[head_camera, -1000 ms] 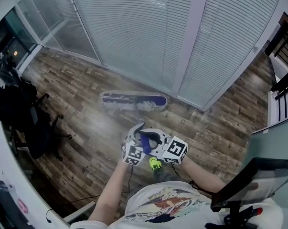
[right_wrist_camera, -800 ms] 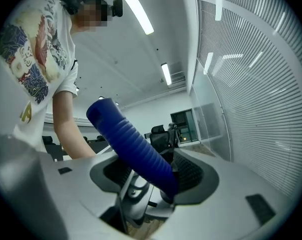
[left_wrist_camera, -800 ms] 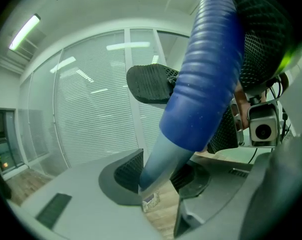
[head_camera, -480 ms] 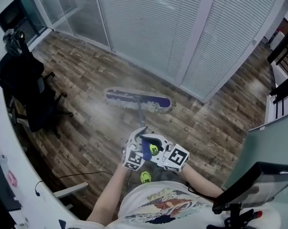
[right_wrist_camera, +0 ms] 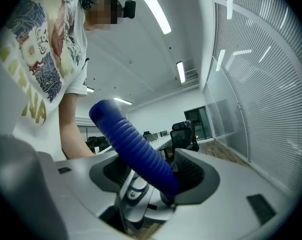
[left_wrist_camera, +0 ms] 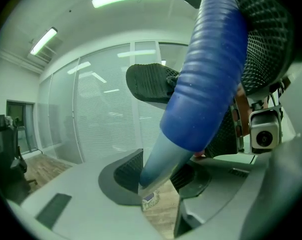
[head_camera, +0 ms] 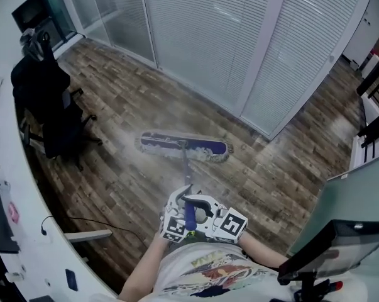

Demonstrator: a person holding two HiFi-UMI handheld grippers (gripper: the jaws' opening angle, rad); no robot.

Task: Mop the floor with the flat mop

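The flat mop head [head_camera: 184, 146], purple with a grey fringe, lies flat on the wood floor in front of the person. Its thin pole [head_camera: 186, 168] runs back to a blue ribbed grip [head_camera: 190, 216] at the person's waist. My left gripper [head_camera: 181, 197] is shut on the handle where the blue grip [left_wrist_camera: 211, 69] meets the grey pole. My right gripper [head_camera: 205, 205] faces it from the other side and grips the blue grip [right_wrist_camera: 135, 144]. Its jaws have just opened a little, and the grip still sits between the pads.
A wall of glass panels with white blinds [head_camera: 208, 36] runs behind the mop. A black office chair [head_camera: 51, 106] stands at the left beside a curved white desk [head_camera: 16, 187]. A cable [head_camera: 82, 222] trails on the floor. A monitor [head_camera: 330, 250] and desk stand at the lower right.
The person and both grippers have moved left along the blinds, dragging the mop head over the floor. The black chair has come further into view. Both grippers stay on the handle.
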